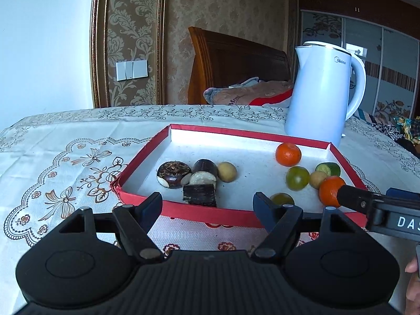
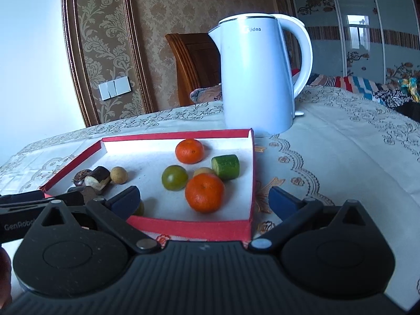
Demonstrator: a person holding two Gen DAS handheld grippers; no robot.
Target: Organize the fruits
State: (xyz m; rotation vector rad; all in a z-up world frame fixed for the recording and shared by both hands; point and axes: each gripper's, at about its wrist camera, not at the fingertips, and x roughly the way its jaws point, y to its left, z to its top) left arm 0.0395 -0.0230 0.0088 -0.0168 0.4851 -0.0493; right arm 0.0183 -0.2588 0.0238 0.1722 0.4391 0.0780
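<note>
A red-walled tray (image 1: 183, 211) with a white floor lies on the tablecloth. On its left part sit dark water chestnuts (image 1: 173, 174), a dark cut piece (image 1: 199, 195) and a longan (image 1: 227, 172). The right part holds two tangerines (image 2: 189, 151) (image 2: 205, 192), a green fruit (image 2: 174, 177), a cucumber chunk (image 2: 225, 166) and another longan (image 2: 204, 171). My left gripper (image 1: 208, 204) hangs open over the front wall, nothing between its fingers. My right gripper (image 2: 204, 200) is open too, with the near tangerine just ahead of its fingers, untouched. One right finger (image 1: 351, 199) shows beside that tangerine (image 1: 331, 191).
A white electric kettle (image 1: 320, 92) (image 2: 257, 78) stands right behind the tray's far right corner. The patterned tablecloth (image 1: 78, 162) stretches left of the tray, and also to its right (image 2: 341, 162). A bed with bedding lies beyond the table.
</note>
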